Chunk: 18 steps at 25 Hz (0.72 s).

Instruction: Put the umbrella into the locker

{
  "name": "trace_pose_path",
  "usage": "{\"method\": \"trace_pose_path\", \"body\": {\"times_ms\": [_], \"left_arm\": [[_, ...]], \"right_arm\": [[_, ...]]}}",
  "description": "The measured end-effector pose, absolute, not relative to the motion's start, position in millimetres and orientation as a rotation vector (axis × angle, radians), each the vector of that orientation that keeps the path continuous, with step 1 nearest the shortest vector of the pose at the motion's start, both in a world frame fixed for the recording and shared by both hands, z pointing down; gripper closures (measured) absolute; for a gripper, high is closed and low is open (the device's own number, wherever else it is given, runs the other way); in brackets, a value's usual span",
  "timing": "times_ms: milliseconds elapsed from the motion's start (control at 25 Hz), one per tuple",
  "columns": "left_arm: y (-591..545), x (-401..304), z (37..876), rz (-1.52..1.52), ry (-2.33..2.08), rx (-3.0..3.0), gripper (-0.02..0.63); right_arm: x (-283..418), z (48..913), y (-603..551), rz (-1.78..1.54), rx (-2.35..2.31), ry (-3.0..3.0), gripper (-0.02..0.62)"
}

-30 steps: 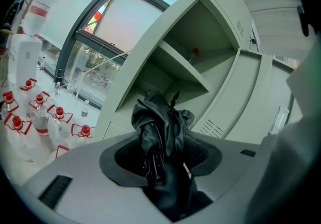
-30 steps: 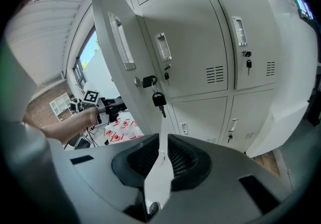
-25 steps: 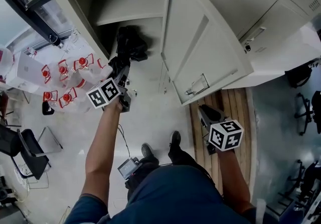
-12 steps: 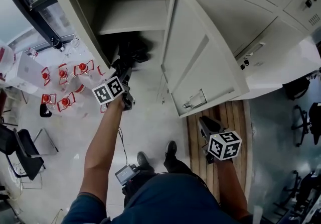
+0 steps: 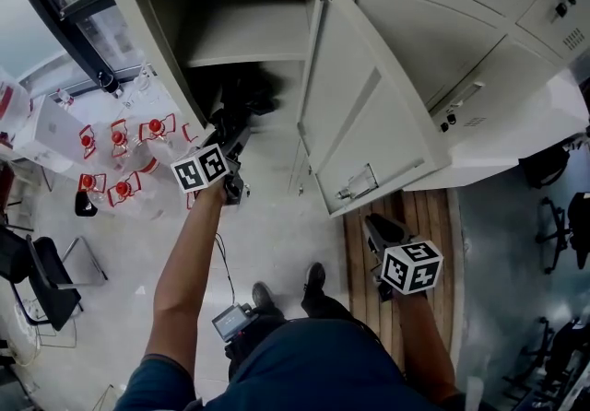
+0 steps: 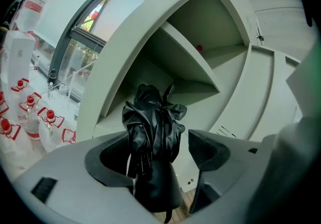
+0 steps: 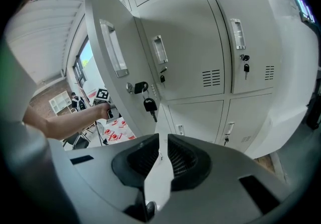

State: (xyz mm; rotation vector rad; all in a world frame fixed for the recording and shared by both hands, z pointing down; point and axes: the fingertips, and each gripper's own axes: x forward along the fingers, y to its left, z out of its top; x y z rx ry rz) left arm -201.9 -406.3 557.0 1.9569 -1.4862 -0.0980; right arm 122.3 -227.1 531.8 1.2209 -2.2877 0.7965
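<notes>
Between the left jaws: the left gripper (image 6: pixel 160 143) stands wide apart, its jaws having just been opening. The crumpled black fabric folding umbrella (image 6: pixel 153 125) stands in the gap. One pad is plainly clear of it, the other close beside it with no squeeze showing.
Umbrella's place: its bunched canopy end is inside the lower compartment of the pale grey metal locker (image 6: pixel 123 65), under the slanted inner shelf (image 6: pixel 193 70). Its handle end points back towards the gripper at the compartment's mouth.
Step in hand: the release, which I judge all but made.
Doing it well: draw the gripper straight back along its own line with the jaws kept wide, so that neither pad catches loose fabric.
Risk: a snagged fold could drag the umbrella out over the sill. Whether it lies fully supported cannot be told.
Locker door (image 5: pixel 364 114): swung wide open, between the two arms.
Right gripper (image 7: pixel 160 153): jaws together on nothing, low and well apart from the compartment. It faces the door's outer side, where a black-headed key (image 7: pixel 149 103) hangs, and seems well placed to push the door shut later.
</notes>
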Motion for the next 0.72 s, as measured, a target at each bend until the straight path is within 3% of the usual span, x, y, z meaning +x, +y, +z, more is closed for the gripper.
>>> {"method": "trace_pose_path", "body": {"times_ms": [720], "left_arm": [[-365,-221,517,-0.007,-1.592,2.053,0.225]], "right_arm": [[89,519,-195,0.763,1.163,-2.334,0.551]]}}
